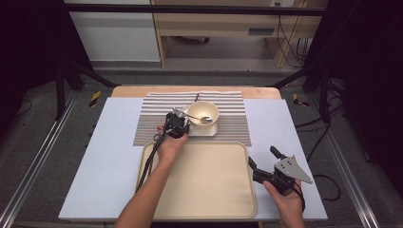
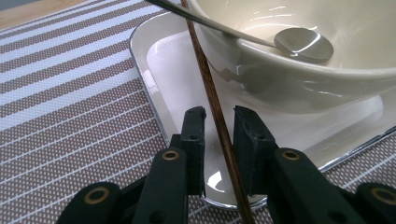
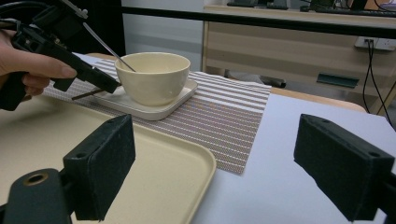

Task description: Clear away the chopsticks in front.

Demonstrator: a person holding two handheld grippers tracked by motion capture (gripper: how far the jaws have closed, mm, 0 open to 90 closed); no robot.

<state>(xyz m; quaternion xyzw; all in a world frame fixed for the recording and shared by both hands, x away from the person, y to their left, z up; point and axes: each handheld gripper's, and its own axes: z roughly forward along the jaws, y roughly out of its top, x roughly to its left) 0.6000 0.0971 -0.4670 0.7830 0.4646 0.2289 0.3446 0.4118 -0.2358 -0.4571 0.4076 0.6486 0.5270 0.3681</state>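
Chopstick [image 2: 219, 121] is lying across the square plate [image 2: 159, 70] under the bowl [image 2: 299, 79], near the mat's [image 2: 70, 116] far edge. My left gripper [image 2: 219, 121] straddles it, pads not quite pinching. Right gripper [image 3: 212, 168] hangs wide open by the tray's [image 3: 187, 186] right edge.

The tabletop [image 1: 95, 156] is covered by a pale lavender-white sheet; a strip of bare light wood [image 1: 133, 90] shows along its far edge. Grey floor [image 1: 43, 137] surrounds it on both sides. Black frame struts [image 1: 62, 80] stand at the left and right, and a black crossbar [image 1: 199, 9] spans the far side. Metal rails [image 1: 33, 166] run along the floor beside the tabletop. Behind stand a white cabinet panel [image 1: 114, 33] and a light wooden desk [image 1: 228, 23]. Black cables [image 1: 290, 42] hang at the far right below a wall socket [image 3: 378, 43]. Lighting is even and falls from overhead; the outer corners are dark.
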